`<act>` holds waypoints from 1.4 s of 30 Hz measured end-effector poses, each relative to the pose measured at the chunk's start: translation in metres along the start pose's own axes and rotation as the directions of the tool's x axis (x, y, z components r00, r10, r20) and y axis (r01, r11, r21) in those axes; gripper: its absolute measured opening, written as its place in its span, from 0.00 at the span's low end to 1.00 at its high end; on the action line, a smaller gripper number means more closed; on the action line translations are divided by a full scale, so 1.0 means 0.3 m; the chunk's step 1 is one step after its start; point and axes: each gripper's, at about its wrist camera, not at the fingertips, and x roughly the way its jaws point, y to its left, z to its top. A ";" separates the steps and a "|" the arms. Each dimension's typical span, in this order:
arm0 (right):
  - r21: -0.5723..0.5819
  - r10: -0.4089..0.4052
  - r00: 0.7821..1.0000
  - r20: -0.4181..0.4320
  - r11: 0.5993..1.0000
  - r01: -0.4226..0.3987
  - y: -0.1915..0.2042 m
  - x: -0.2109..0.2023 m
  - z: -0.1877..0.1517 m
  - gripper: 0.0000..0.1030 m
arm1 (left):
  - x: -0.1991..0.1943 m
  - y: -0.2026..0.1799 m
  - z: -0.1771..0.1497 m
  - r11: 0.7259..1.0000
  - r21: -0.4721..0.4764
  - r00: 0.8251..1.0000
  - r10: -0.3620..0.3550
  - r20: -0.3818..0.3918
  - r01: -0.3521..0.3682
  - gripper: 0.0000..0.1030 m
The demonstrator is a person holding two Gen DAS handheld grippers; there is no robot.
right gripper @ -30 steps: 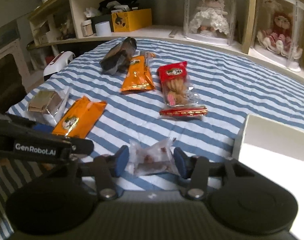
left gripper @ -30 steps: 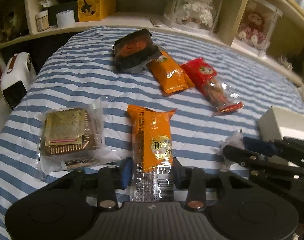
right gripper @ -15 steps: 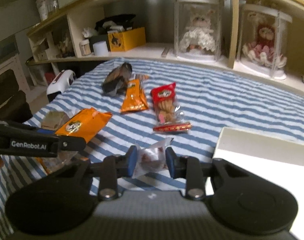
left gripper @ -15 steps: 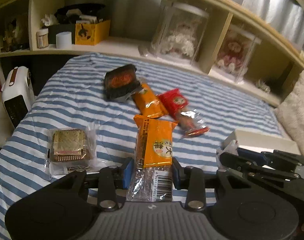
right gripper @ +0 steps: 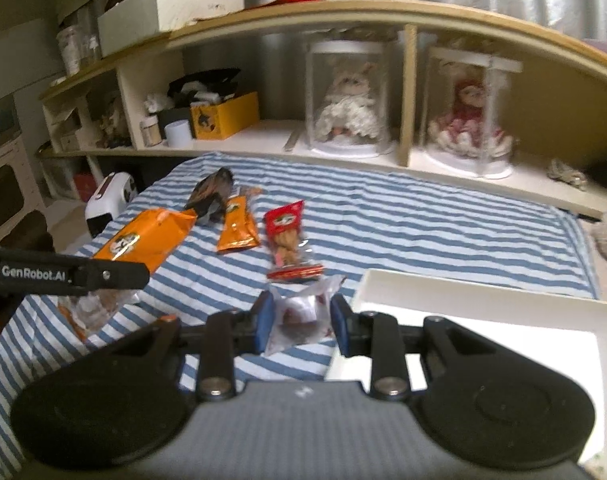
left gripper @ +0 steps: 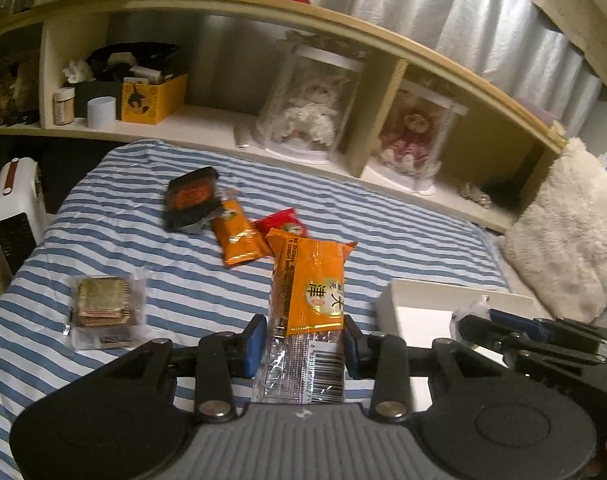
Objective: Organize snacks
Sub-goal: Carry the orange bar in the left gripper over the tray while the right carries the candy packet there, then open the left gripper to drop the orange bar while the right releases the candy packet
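My left gripper (left gripper: 303, 343) is shut on an orange snack packet (left gripper: 309, 280) and holds it up above the striped bed. My right gripper (right gripper: 301, 326) is shut on a small clear-wrapped dark snack (right gripper: 301, 318), held beside the white box (right gripper: 483, 320). The white box also shows in the left wrist view (left gripper: 415, 308), with the right gripper (left gripper: 475, 322) over it. On the bed lie a gold square cake (left gripper: 103, 300), a second orange packet (left gripper: 239, 236), a red packet (right gripper: 289, 240) and a black tray snack (left gripper: 191, 196).
A shelf (left gripper: 207, 128) with a yellow box (left gripper: 153, 98), a white cup (left gripper: 101, 112) and two cased dolls (right gripper: 349, 108) runs behind the bed. A white heater (left gripper: 15, 216) stands at the left. A fluffy pillow (left gripper: 563, 240) lies at the right.
Both grippers have risen off the bed with their snacks and tilted up. The orange packet now hangs in the air. The right gripper has moved toward the white box.
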 end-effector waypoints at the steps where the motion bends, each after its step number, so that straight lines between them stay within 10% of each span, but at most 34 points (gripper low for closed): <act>1: 0.006 -0.005 1.000 0.004 1.000 0.005 -0.010 -0.017 -0.002 0.35 | -0.004 -0.015 -0.003 1.000 -0.001 1.000 -0.011 0.002 0.011 0.40; 22: 0.210 -0.102 0.995 -0.006 0.972 0.101 -0.351 -0.239 -0.162 0.35 | 0.123 -0.369 -0.115 0.989 -0.031 0.988 -0.145 -0.059 0.143 0.40; 42: 0.363 -0.089 0.989 -0.117 0.923 0.126 -0.515 -0.090 -0.240 0.35 | 0.389 -0.518 -0.120 0.997 0.042 0.986 -0.059 -0.154 0.066 0.40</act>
